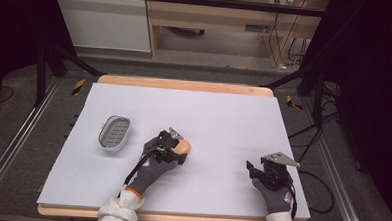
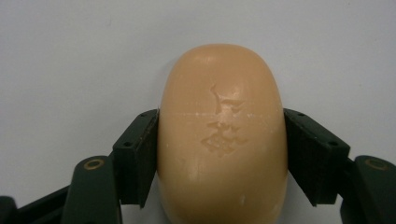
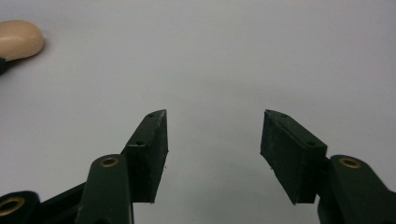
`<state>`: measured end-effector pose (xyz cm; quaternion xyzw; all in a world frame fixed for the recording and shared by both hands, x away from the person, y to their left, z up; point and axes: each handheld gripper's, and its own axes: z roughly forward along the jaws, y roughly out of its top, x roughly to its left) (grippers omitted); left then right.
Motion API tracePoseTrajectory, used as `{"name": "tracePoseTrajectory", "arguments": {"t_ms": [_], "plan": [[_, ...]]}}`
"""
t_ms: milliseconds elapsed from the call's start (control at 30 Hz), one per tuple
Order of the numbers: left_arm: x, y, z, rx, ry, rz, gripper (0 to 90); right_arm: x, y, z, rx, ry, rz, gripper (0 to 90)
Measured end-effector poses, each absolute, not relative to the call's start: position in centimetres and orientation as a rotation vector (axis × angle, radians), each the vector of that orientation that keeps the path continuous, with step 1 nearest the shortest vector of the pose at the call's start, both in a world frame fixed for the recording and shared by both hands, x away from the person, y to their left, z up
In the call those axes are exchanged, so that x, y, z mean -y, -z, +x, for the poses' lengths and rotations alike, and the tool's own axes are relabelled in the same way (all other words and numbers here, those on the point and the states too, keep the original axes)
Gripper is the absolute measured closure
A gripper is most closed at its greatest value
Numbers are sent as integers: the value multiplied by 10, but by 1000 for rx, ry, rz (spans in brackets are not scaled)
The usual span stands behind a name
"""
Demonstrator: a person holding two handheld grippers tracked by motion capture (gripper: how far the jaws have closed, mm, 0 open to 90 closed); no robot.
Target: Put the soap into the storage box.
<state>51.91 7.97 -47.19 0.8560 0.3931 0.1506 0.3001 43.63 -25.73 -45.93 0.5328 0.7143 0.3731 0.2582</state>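
Left gripper view: your left gripper (image 2: 222, 154) clamps the soap bar (image 2: 222, 135) on both sides, mid-table on the white mat (image 1: 223, 116), right of the soap dish (image 1: 115, 133). Your right gripper (image 3: 213, 154) stands wide apart, holding nothing.

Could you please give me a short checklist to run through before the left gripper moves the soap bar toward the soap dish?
1. Grip on the soap bar: both pads of the left gripper press its sides, ok.
2. Grip centred: the jaws meet the bar near its middle, ok.
3. Soap bar lifted off the table: cannot tell.
4. Soap dish: lies open side up to the left of the bar, nothing in it, ok.
5. Path between bar and dish: bare table surface, ok.
6. Right gripper: open, holding nothing, resting far to the right of the bar, ok.
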Motion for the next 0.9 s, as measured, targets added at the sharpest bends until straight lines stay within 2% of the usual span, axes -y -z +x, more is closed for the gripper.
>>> {"name": "tracePoseTrajectory", "arguments": {"t_ms": [433,900], "plan": [[-78,470,518,-1064,-402,2270,319,259,459,436,-1936,-1024,1448,414],[-97,445,507,-1077,-415,2205,319,259,458,435,-1930,-1026,1444,414]]}}
